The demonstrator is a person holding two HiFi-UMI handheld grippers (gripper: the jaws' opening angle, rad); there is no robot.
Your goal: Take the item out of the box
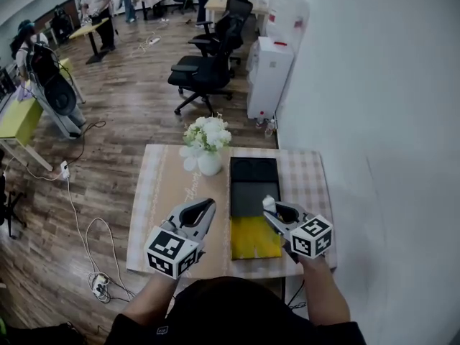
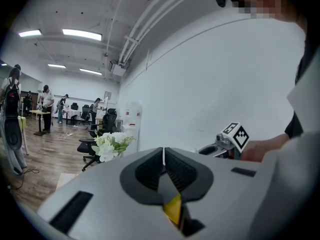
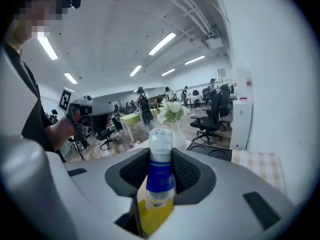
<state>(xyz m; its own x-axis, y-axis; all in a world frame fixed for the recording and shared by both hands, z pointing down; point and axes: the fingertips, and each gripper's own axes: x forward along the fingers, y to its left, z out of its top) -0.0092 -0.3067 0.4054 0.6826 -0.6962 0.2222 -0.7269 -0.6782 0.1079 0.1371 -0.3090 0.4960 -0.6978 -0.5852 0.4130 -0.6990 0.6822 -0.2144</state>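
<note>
In right gripper [image 3: 161,159] | bottle [image 3: 161,173]: clear plastic, blue label band

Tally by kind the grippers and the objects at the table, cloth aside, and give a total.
Grippers: 2 (left gripper, right gripper)
Bottle: 1, in the right gripper
Vase of flowers: 1
Box: 1
Total: 5

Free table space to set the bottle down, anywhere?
Two patches: the brown mat left of the box, on the near side of the vase; and the checkered cloth right of the box. The centre is crowded: the vase stands by the box's far left corner. The right tool grips the bottle.
</note>
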